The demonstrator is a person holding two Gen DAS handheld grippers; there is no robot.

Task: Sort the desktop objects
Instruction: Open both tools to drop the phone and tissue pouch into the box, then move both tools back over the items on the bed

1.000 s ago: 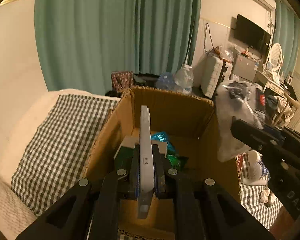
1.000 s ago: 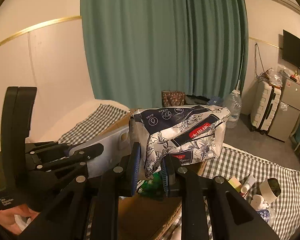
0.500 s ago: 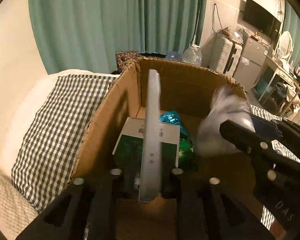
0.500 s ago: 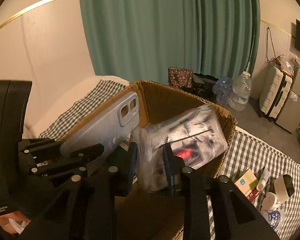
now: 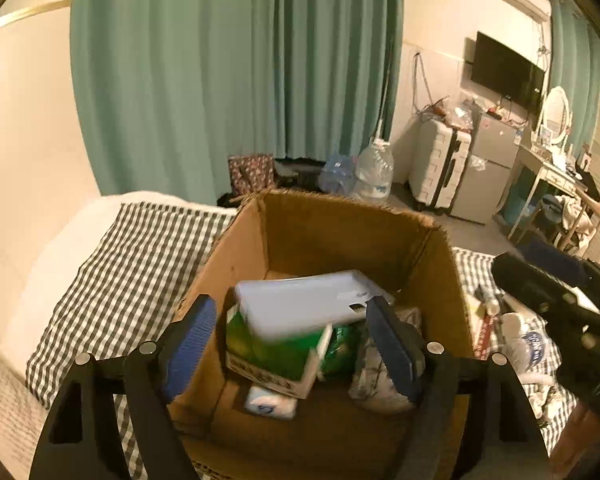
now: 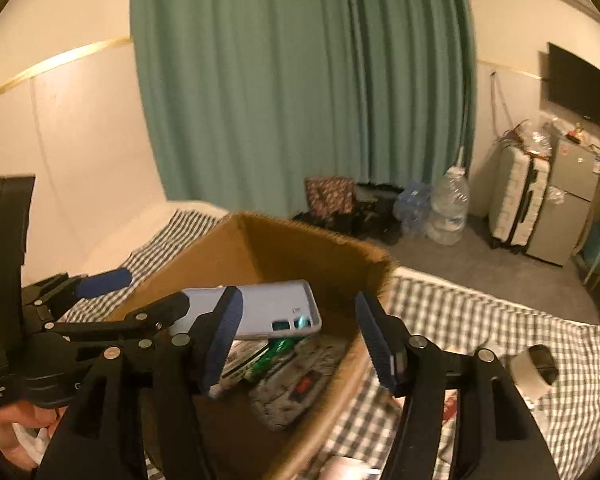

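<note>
An open cardboard box [image 5: 340, 216] stands on the checked cloth. Inside it, a phone in a pale lilac case [image 5: 300, 308] lies flat on a green carton [image 5: 276, 348]. A flower-printed tissue pack [image 6: 296, 388] lies beside them on the box floor. My left gripper [image 5: 290, 344] hovers over the near rim, its jaws opening, with nothing pressed between the blue pads [image 5: 188, 340]. My right gripper [image 6: 300, 344] is above the box too, its jaws opening and empty. In the right wrist view the phone [image 6: 268, 312] sits beyond the fingers.
A small white and blue packet [image 5: 270, 404] lies on the box floor. Small bottles and a roll [image 6: 532, 368] sit on the checked cloth [image 6: 480, 320] right of the box. A hand [image 6: 12, 432] holds the left gripper. Water bottles [image 5: 372, 176] and a suitcase [image 5: 440, 168] stand beyond.
Both grippers went from shut to open. The phone left the left gripper and now lies flat on the green carton. The tissue pack left the right gripper and lies in the box.
</note>
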